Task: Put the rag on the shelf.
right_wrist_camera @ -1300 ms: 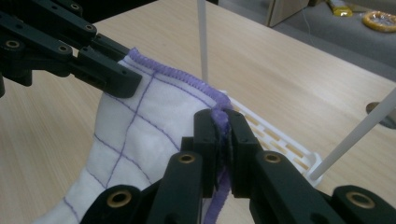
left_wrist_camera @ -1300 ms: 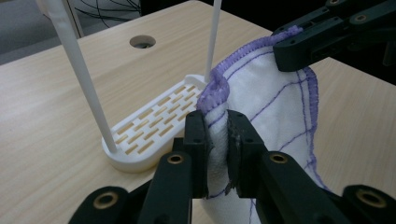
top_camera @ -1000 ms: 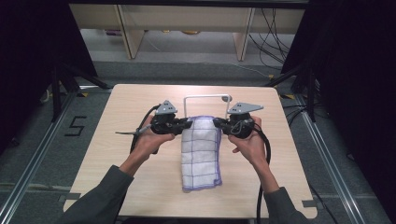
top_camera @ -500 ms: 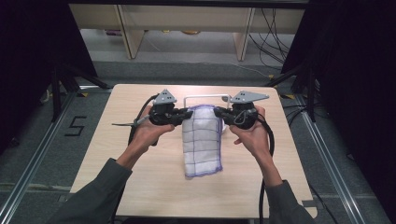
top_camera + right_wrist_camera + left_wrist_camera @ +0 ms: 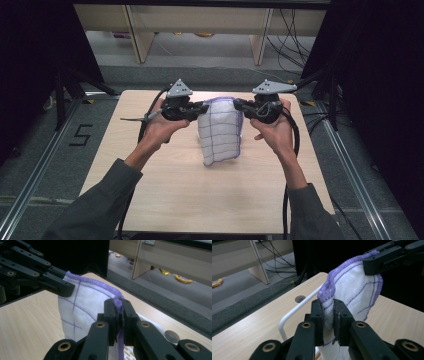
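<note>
A white cloth with purple grid lines and a purple hem [image 5: 219,131] hangs in the air above the table, held by its two top corners. My left gripper [image 5: 202,108] is shut on the left corner; its jaws pinch the folded hem [image 5: 328,312]. At the other top corner my right gripper [image 5: 237,105] is shut on the cloth [image 5: 82,305], with the hem squeezed between its pads [image 5: 119,315]. The cloth's lower end dangles just over the tabletop. Each gripper view shows the other gripper [image 5: 387,257] [image 5: 37,272] clamped on the far corner.
The light wooden table [image 5: 150,190] carries a white wire rail [image 5: 294,312] standing behind the cloth, near a round hole [image 5: 300,299] in the top. Black frame posts and dark curtains flank the table. Cables trail from both grippers toward the person.
Both grippers have risen together and moved toward the far side, lifting the cloth. Its lower end has come up off the table surface and now hangs.
</note>
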The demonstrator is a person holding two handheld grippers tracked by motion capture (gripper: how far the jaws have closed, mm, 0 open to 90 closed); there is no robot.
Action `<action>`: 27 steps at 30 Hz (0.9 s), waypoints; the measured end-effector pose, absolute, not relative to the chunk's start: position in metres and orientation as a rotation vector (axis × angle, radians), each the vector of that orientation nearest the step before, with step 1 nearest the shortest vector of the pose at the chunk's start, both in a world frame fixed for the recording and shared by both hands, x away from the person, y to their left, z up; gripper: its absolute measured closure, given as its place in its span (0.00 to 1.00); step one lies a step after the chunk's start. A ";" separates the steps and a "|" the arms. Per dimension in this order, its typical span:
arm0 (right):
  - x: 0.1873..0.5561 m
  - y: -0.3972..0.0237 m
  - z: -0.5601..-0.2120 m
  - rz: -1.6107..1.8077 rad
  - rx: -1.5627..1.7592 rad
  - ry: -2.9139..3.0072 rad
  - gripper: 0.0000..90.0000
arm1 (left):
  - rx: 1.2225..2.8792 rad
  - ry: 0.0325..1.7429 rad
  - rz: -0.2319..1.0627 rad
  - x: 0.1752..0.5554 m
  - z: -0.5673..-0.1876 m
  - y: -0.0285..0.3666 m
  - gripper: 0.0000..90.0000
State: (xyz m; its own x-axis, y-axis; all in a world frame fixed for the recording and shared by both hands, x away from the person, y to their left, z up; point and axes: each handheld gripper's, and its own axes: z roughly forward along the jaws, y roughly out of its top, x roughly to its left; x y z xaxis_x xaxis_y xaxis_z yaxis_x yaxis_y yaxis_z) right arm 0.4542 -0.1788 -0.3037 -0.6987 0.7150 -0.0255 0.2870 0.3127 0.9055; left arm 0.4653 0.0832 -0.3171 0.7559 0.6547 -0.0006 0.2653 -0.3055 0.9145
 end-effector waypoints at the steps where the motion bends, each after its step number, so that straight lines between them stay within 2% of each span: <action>1: 0.457 -0.179 -0.302 1.359 0.878 2.159 0.94 | 1.889 0.704 0.462 0.467 -0.315 0.083 0.88; 27: 0.491 -0.178 -0.263 1.369 0.930 2.079 0.94 | 1.866 0.699 0.525 0.503 -0.274 0.080 0.88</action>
